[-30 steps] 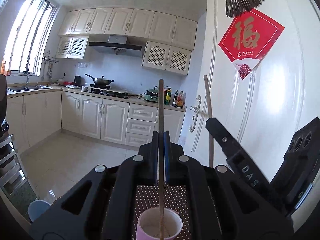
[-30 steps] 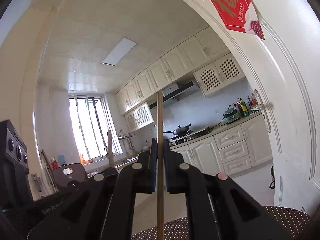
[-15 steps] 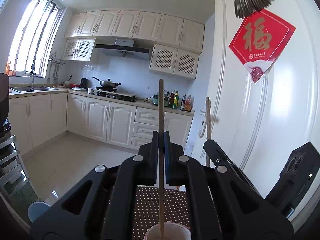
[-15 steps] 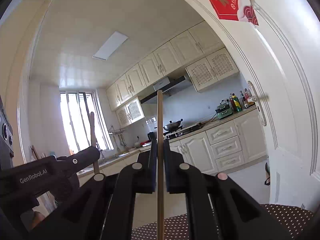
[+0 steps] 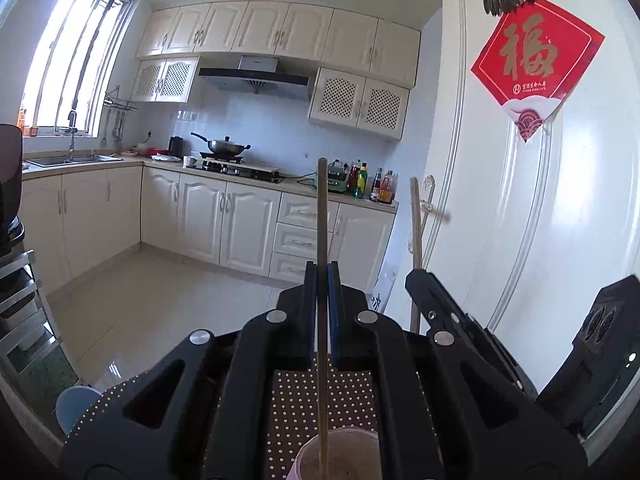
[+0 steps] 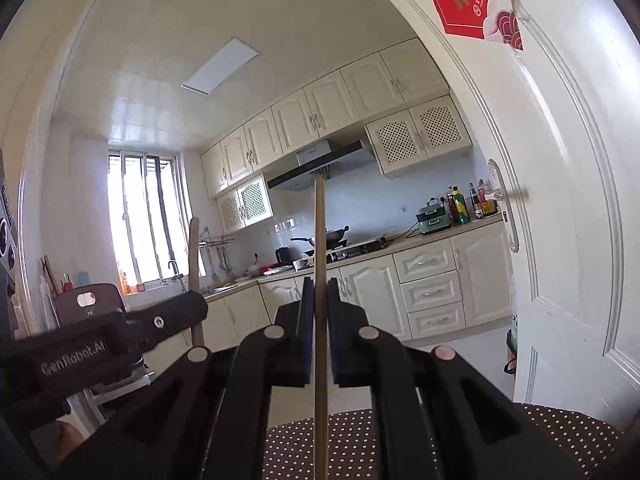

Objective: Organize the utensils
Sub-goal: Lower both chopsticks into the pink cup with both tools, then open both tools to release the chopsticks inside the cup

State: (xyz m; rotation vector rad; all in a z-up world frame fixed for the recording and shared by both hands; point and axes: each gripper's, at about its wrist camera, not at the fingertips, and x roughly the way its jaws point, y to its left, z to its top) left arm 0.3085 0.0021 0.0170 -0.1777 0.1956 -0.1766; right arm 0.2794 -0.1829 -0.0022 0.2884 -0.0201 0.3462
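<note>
Nearest the left wrist camera, the rim of a pale pink cup [image 5: 340, 454] shows at the bottom edge, standing on a brown dotted cloth [image 5: 324, 396] that covers the desk. The left tool [image 5: 322, 312] is pinched tight on one wooden chopstick [image 5: 322, 240], held upright; its lower end reaches down inside the cup's mouth, though whether it touches the bottom cannot be seen. Just beside it, toward the door, the right tool [image 6: 319, 332] is likewise clamped narrow on a second chopstick [image 6: 319, 280], also upright, above the near edge of the same cloth. From each camera the other stick appears standing off to the side.

Each stick looks light, stiff and smooth, likely to pivot or slip between flat pads if nudged sideways. The grip sits around mid-length, which seems sensible: it leaves the lower part free to enter the cup. The cup looks light enough to tip.

Beyond lie the tiled floor [image 5: 160, 300], then the kitchen cabinets [image 5: 224, 224].
</note>
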